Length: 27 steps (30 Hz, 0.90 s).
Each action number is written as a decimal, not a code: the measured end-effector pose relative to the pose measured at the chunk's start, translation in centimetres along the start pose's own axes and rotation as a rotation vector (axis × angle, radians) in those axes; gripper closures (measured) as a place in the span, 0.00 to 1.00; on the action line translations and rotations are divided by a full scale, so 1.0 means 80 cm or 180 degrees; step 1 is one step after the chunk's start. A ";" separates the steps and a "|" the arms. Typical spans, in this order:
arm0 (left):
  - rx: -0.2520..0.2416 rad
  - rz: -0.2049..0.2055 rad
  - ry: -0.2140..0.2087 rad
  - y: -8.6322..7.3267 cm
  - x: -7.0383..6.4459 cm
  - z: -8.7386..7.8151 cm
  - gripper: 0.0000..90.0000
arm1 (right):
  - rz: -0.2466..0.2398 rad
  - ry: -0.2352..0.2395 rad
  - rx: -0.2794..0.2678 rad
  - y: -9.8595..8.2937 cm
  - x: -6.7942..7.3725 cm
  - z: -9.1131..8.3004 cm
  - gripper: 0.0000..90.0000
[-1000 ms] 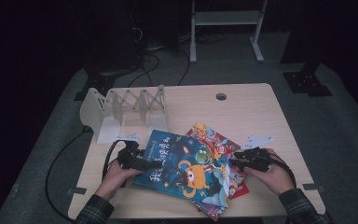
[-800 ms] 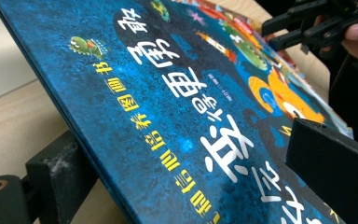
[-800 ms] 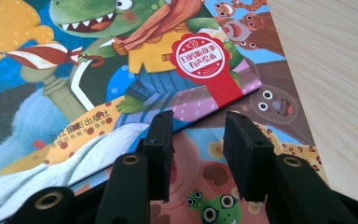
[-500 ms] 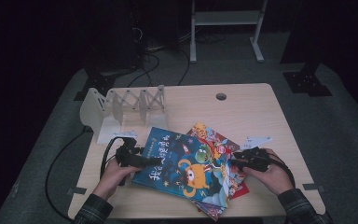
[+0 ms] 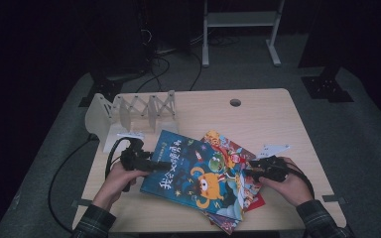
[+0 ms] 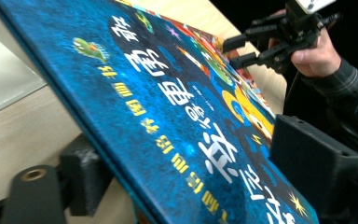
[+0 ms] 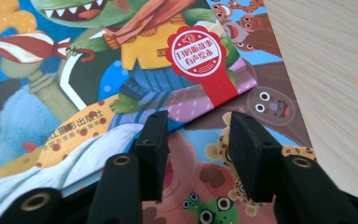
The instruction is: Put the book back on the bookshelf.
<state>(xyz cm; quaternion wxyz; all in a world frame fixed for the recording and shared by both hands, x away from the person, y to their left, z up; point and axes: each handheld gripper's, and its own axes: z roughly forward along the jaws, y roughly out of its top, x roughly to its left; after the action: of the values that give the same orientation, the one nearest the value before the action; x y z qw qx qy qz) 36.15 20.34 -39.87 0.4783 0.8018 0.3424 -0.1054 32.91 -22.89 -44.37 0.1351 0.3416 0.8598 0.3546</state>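
Note:
A pile of picture books lies at the table's front middle. On top is a blue book (image 5: 198, 173) with a yellow creature and white lettering. My left gripper (image 5: 161, 165) is shut on its left edge; in the left gripper view one jaw sits under the blue cover (image 6: 168, 107) and the other on top. My right gripper (image 5: 248, 173) stands open at the pile's right side. Its jaws (image 7: 200, 140) hover apart over a crocodile book (image 7: 121, 56) and an animal-covered book (image 7: 270, 102) beneath it. The right gripper (image 6: 235, 51) also shows far off, jaws apart.
A white folding rack (image 5: 134, 111) stands at the back left of the wooden table (image 5: 278, 119). A small round hole (image 5: 235, 102) sits near the far edge. A black cable (image 5: 69, 168) trails off the left side. A white frame (image 5: 238, 29) stands on the floor behind.
The left hand has shifted slightly at the blue book's edge. The right gripper and the pile stay where they were.

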 end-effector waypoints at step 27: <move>0.0151 0.0289 0.0021 0.070 -0.031 -0.025 0.16 | -0.0220 0.0662 -0.0006 0.003 0.020 0.003 0.59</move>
<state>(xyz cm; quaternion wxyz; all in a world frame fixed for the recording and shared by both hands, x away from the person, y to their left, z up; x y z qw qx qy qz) 37.65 19.15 -33.70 0.4623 0.8280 0.3046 -0.0891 31.95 -21.52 -44.37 0.0577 0.2730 0.8801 0.3841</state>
